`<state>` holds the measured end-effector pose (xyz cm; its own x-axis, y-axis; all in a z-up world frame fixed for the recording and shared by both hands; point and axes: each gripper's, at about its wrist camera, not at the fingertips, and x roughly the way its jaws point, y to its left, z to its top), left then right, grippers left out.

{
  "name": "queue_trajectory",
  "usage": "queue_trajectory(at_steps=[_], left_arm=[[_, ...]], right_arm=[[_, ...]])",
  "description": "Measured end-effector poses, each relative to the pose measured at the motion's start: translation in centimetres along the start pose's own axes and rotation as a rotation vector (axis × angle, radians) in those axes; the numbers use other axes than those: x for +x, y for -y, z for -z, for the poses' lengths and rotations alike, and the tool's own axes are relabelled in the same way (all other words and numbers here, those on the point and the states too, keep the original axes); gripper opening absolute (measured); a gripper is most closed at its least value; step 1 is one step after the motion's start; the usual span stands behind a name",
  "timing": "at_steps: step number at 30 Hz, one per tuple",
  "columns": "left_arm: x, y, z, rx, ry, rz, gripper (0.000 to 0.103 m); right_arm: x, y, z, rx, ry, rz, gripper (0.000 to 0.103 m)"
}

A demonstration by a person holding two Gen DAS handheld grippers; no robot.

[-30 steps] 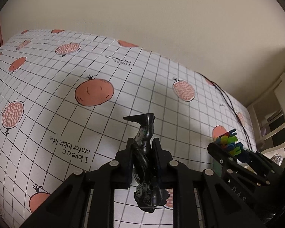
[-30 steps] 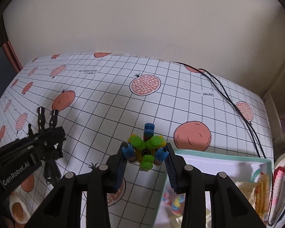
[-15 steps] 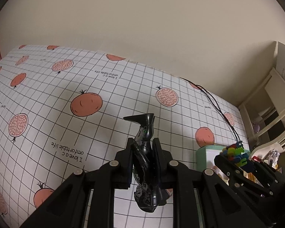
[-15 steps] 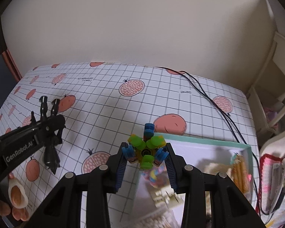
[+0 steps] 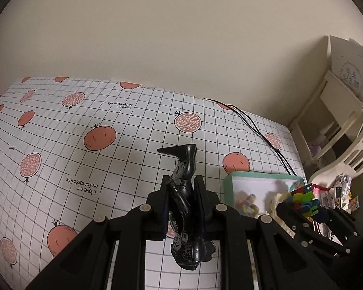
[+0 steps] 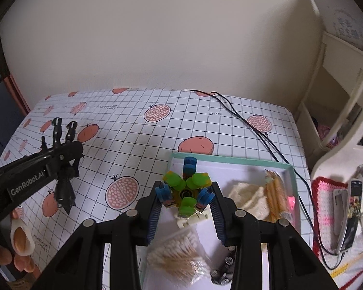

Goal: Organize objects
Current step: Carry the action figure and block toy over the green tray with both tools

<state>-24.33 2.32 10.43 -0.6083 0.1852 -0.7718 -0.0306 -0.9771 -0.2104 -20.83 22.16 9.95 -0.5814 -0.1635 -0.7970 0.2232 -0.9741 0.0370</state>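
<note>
Blk figurine & toy gripped (both jaws).

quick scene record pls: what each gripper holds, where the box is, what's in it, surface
left gripper: shut on black figurine, held above the tablecloth
right gripper: shut on colourful block toy, over the box
box: teal rim, white inside, open, on the right part of the table
box contents: cotton swabs, pencils, cream knitted piece, small dark cylinders
surface: grid tablecloth with pomegranate print
also: black cable running past the box
</note>
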Motion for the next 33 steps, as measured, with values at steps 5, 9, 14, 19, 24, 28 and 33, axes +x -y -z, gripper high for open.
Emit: queue_trajectory(at_steps=[5, 9, 14, 19, 24, 28, 33], left_arm=[[-1.7, 1.1, 0.4, 0.027, 0.024, -0.011, 0.019], [-2.8, 2.1, 0.9, 0.045, 0.041, -0.014, 0.019], [-3.7, 3.1, 1.7, 0.055, 0.044, -0.009, 0.019], [-4.4, 3.4, 2.3, 0.047, 0.048, 0.002, 0.019], [-4.9, 4.2, 3.0, 0.038, 0.041, 0.052, 0.019], [-4.6, 5.3, 3.3, 0.053, 0.030, 0.065, 0.019], [-3.8, 6.6, 3.7, 0.047, -0.008, 0.103, 0.019]], right_arm=[[-0.9, 1.3, 1.3, 0.017, 0.001, -0.004, 0.041], [-1.3, 2.2, 2.1, 0.012, -0.003, 0.010, 0.041], [-2.4, 3.6, 2.8, 0.020, 0.010, 0.008, 0.041], [-2.9, 4.8, 3.3, 0.025, 0.012, 0.016, 0.041], [-2.8, 6.2, 4.0, 0.046, 0.001, 0.021, 0.041], [-2.5, 7.3, 4.3, 0.063, -0.010, 0.027, 0.041], [-1.7, 8.6, 4.8, 0.080, -0.039, 0.050, 0.041]])
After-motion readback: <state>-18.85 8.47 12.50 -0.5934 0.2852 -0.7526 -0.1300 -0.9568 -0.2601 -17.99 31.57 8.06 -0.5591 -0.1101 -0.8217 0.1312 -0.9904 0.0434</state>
